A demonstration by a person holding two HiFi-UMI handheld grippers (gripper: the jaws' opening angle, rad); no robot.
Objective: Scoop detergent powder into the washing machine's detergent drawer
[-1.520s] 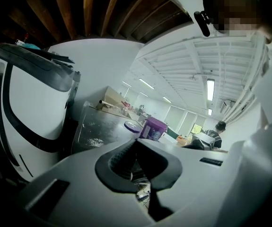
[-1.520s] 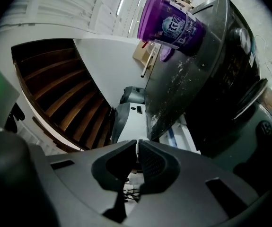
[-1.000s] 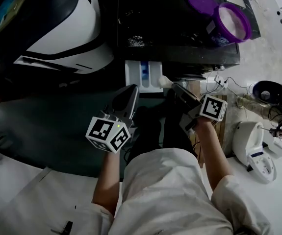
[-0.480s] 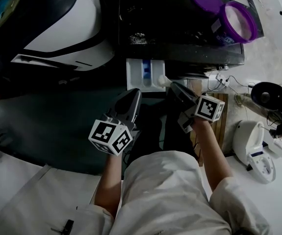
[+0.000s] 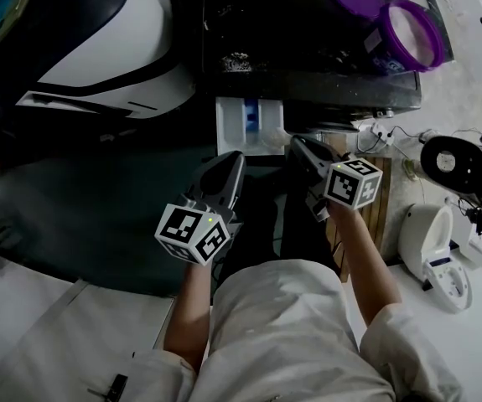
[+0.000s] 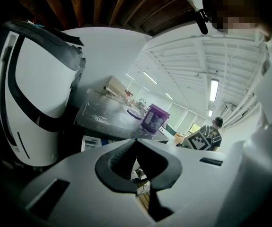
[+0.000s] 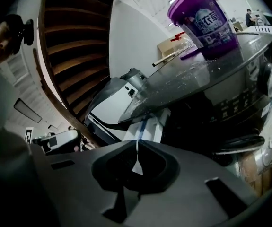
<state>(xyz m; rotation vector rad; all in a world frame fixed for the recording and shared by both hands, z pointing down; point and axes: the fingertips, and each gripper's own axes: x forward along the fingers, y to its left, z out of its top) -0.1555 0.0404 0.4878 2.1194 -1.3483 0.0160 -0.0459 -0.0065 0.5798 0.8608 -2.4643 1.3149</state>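
The detergent drawer (image 5: 234, 128) stood pulled out from the front of the washing machine (image 5: 308, 57). You held your right gripper (image 5: 298, 143) in front of the machine, at the drawer's right edge, with its jaws pressed together. Your left gripper (image 5: 228, 159), also closed and empty, was a little farther from the machine. The purple tub (image 5: 404, 36) stood open on top of the machine.

The detergent drawer (image 5: 249, 126) juts from the dark washing machine (image 5: 308, 48), open upward and reachable from above; the right gripper (image 5: 298, 143) noses at its right front corner, and the left gripper (image 5: 230, 159) sits just short of its front edge; a bulky white appliance (image 5: 98, 48) crowds the left side; the purple tub (image 5: 404, 36) stands well off on the machine top; a wooden crate (image 5: 381, 216) and cables (image 5: 391, 141) hem in the right.
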